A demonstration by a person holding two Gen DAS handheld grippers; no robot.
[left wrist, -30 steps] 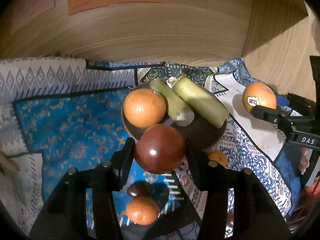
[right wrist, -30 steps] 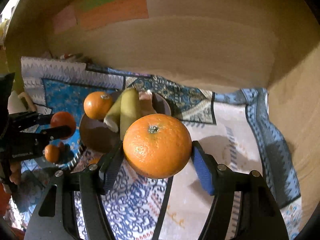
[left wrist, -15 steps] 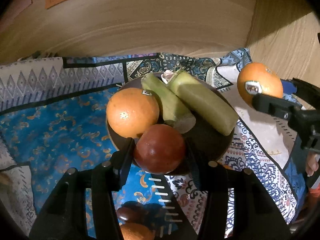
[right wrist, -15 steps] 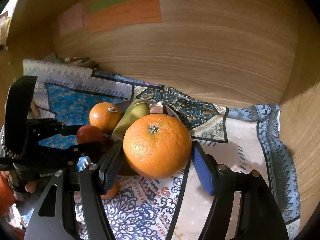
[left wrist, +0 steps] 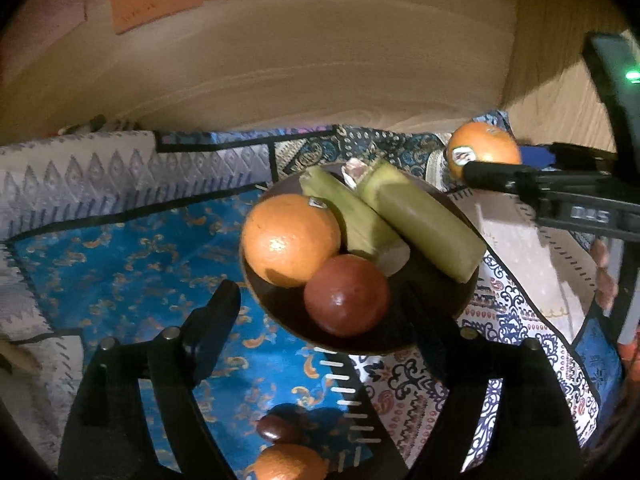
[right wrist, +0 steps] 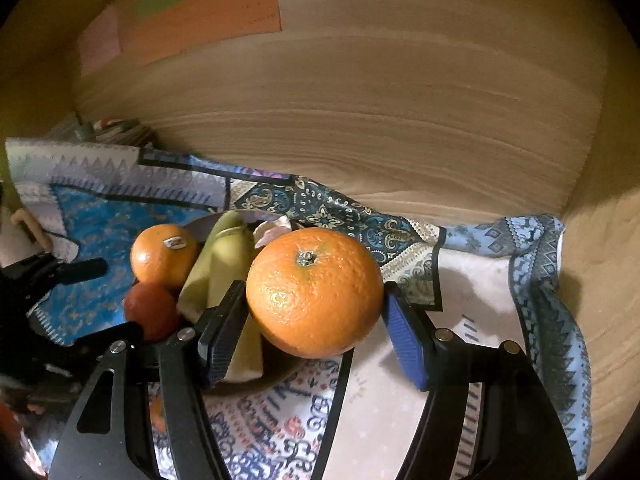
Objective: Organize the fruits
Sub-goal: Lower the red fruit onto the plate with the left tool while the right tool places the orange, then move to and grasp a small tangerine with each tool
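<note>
A dark brown bowl (left wrist: 288, 316) on the patterned cloth holds an orange (left wrist: 290, 240), two green-yellow banana pieces (left wrist: 424, 224) and a dark red round fruit (left wrist: 346, 296). My left gripper (left wrist: 320, 300) straddles the red fruit. Its jaws are opening, and the pads stand clear of the fruit, which rests in the bowl. My right gripper (right wrist: 314, 292) is shut on a large orange (right wrist: 314, 292) and holds it just above the bowl's right side (right wrist: 276, 374). The same held orange (left wrist: 484, 148) appears at the right edge of the left wrist view.
A small dark fruit (left wrist: 276, 428) and a small orange (left wrist: 288, 462) lie on the blue cloth (left wrist: 120, 248) in front of the bowl. A wooden wall (right wrist: 380, 100) with sticky notes (right wrist: 200, 16) closes the back, and another wooden panel the right side.
The left jaws have spread away from the red fruit, which now sits in the bowl. The right gripper has carried its orange closer to the bowl.
</note>
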